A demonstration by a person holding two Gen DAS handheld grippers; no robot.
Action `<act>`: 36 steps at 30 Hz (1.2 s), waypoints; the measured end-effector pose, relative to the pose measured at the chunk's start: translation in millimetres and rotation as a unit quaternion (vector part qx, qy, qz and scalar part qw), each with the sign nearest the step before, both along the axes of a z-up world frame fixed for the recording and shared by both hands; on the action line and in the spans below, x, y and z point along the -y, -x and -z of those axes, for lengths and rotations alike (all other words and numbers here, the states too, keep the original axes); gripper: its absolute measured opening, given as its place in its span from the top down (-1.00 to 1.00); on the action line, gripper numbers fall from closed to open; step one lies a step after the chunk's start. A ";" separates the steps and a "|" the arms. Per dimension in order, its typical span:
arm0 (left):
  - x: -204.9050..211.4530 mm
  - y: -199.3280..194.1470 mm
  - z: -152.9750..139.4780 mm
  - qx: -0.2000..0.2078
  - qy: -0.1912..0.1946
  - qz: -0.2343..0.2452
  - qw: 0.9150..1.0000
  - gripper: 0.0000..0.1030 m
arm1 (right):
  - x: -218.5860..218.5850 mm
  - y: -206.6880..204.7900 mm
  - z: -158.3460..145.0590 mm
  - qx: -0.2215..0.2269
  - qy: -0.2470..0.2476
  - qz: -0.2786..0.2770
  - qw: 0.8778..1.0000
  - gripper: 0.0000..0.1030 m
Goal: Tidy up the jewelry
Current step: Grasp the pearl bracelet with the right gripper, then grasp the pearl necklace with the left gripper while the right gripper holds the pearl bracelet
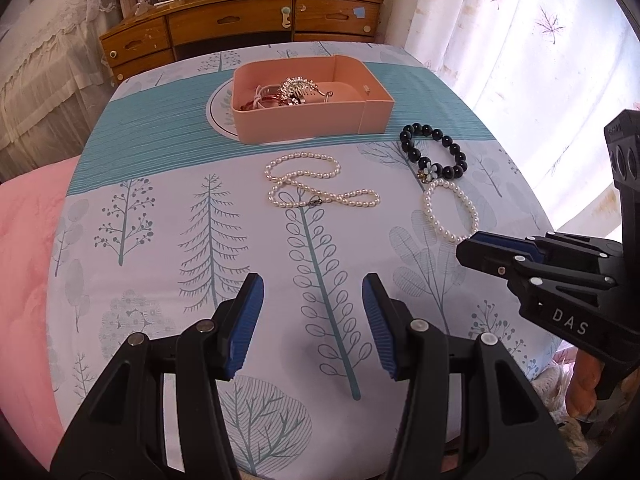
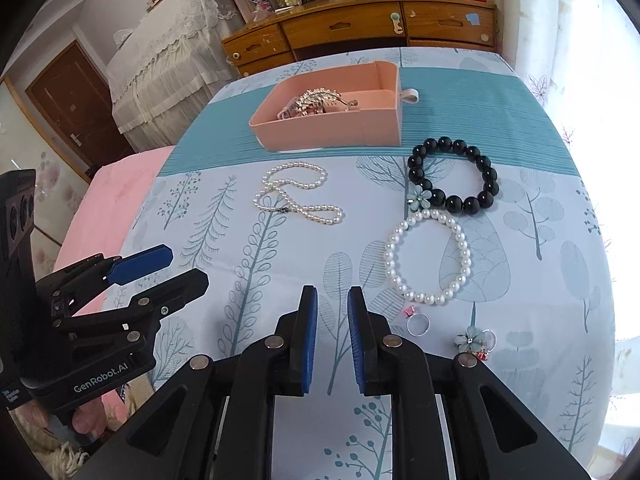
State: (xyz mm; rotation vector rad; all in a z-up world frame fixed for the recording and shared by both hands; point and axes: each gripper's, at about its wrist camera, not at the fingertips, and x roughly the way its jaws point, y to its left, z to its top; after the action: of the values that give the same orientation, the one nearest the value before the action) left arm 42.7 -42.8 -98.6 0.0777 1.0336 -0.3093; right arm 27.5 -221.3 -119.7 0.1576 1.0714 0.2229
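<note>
A pink jewelry box [image 1: 312, 120] [image 2: 320, 128] stands open on the tree-print cloth and holds a silver comb [image 1: 298, 87] and other pieces. In front of it lie a long pearl necklace [image 1: 316, 184] [image 2: 296, 198], a black bead bracelet [image 1: 434, 152] [image 2: 452, 170] with a flower charm, and a pearl bracelet [image 1: 452, 212] [image 2: 428, 258]. Two rings [image 2: 418, 322] [image 2: 474, 342] lie near my right gripper. My left gripper [image 1: 312, 292] [image 2: 176, 268] is open and empty. My right gripper [image 2: 332, 300] [image 1: 466, 250] is open a narrow gap, empty, its tip beside the pearl bracelet.
A wooden dresser [image 1: 240, 28] with bottles stands behind the table. A lace-covered bed [image 1: 44, 64] is at the left, a pink quilt [image 1: 28, 260] at the near left, and a curtain [image 1: 520, 40] at the right.
</note>
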 end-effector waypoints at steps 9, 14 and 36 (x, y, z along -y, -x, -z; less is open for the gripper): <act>-6.3 -13.5 15.9 -0.026 0.007 -0.014 1.000 -0.04 | 11.6 -13.8 19.4 -0.019 0.014 0.017 1.000 0.47; -9.9 -22.9 24.8 -0.039 0.009 -0.025 0.999 -0.04 | 16.9 -26.4 32.9 -0.021 0.043 0.016 0.999 0.44; -35.2 -89.5 38.9 -0.086 0.059 -0.064 0.993 -0.04 | 18.7 -43.0 52.4 -0.001 0.052 -0.020 0.998 0.80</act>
State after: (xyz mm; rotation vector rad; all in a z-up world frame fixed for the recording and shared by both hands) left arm 132.2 -7.6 -137.5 -0.1227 1.1837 -0.2635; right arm 70.5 -239.9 -172.0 0.0434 1.0866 0.2023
